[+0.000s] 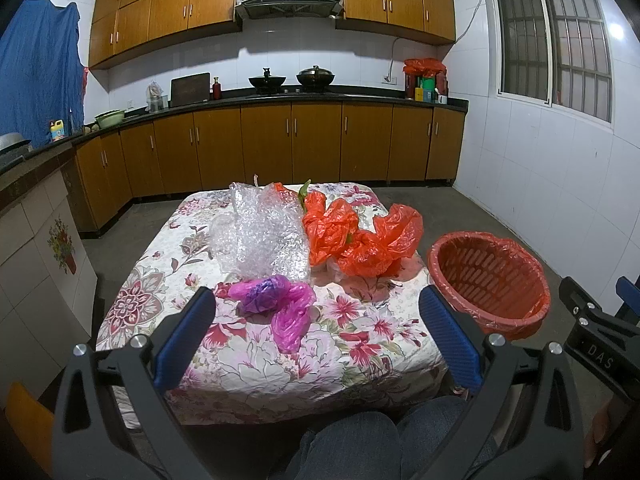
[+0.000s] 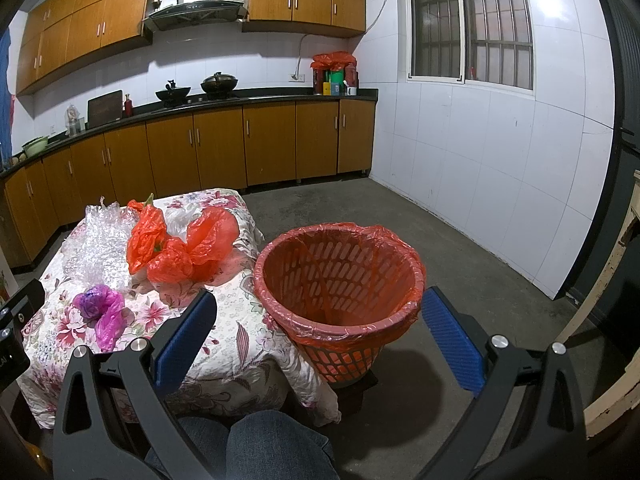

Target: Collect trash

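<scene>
A crumpled purple plastic bag (image 1: pixel 276 304) lies on the floral tablecloth (image 1: pixel 248 356), just beyond my open, empty left gripper (image 1: pixel 316 312). Behind it lie clear bubble wrap (image 1: pixel 260 232) and an orange plastic bag (image 1: pixel 360 236). A red trash basket (image 1: pixel 490 276) with a red liner stands right of the table. In the right wrist view my open, empty right gripper (image 2: pixel 320 320) frames the basket (image 2: pixel 340 276); the purple bag (image 2: pixel 102 308), bubble wrap (image 2: pixel 98 244) and orange bag (image 2: pixel 184 248) lie to its left.
The table (image 2: pixel 224 344) is low, with my knees (image 1: pixel 360 444) at its near edge. Brown kitchen cabinets (image 1: pixel 280 144) and a counter with pots run along the back wall. Grey floor (image 2: pixel 460 240) spreads right of the basket up to the tiled wall.
</scene>
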